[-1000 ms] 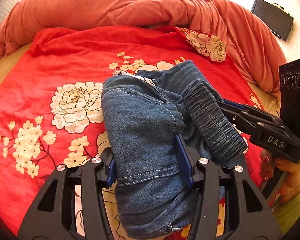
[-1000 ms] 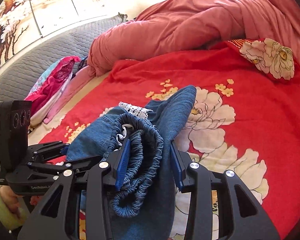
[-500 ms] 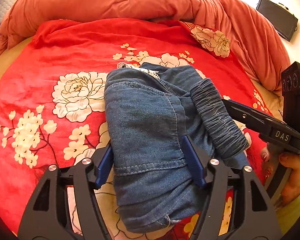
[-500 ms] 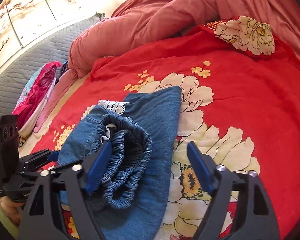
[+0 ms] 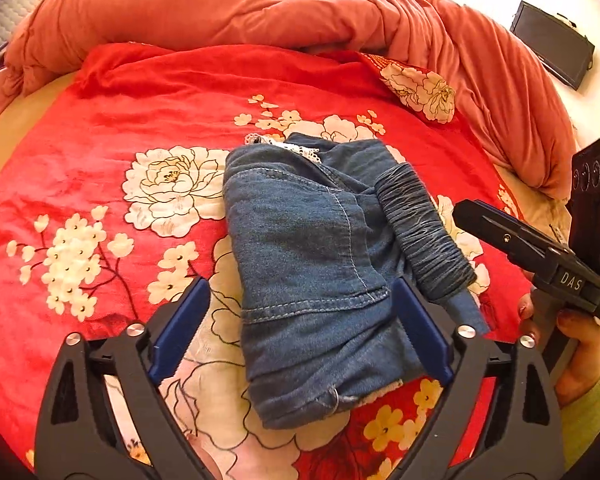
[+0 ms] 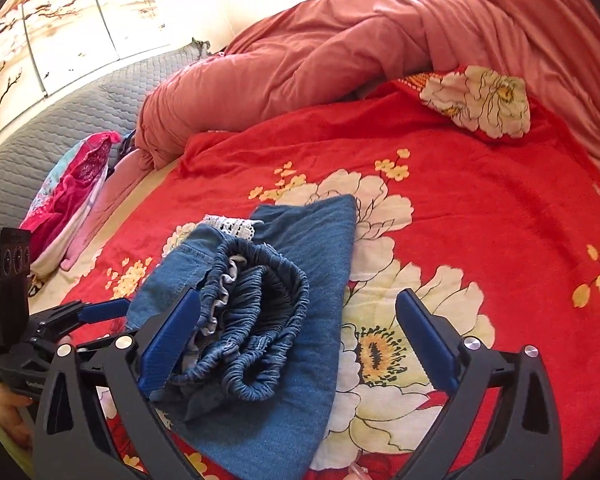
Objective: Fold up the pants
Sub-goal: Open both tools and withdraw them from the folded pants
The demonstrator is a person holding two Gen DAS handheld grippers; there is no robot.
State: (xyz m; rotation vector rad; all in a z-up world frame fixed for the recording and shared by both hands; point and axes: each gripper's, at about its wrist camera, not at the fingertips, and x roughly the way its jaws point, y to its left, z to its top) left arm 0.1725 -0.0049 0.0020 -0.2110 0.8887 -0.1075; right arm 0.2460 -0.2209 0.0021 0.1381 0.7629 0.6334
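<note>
Pants: one pair of blue denim pants (image 5: 316,276), folded into a compact bundle, lying near the middle of the red floral blanket (image 5: 100,128); you see the gathered waistband (image 6: 256,320) on the side toward your right gripper.
Lace trim: one white strip (image 6: 230,226) showing at the far edge of the bundle.
Left gripper (image 5: 300,336): your jaws stand spread wide on either side of the near end of the bundle, clamping nothing.
Right gripper (image 6: 296,336): your jaws are likewise spread wide; the left blue pad (image 6: 168,344) lies just beside the waistband, the other is over bare blanket.
Open room: blanket lies bare to the left of the bundle in the left wrist view and to its right in the right wrist view.
Edges: a bunched coral duvet (image 5: 260,8) borders the far side of the blanket; a grey quilted headboard (image 6: 40,148) stands beyond.
Other items: one heap of pink clothing (image 6: 68,196) by the headboard; one dark screen (image 5: 552,44) on the wall.
</note>
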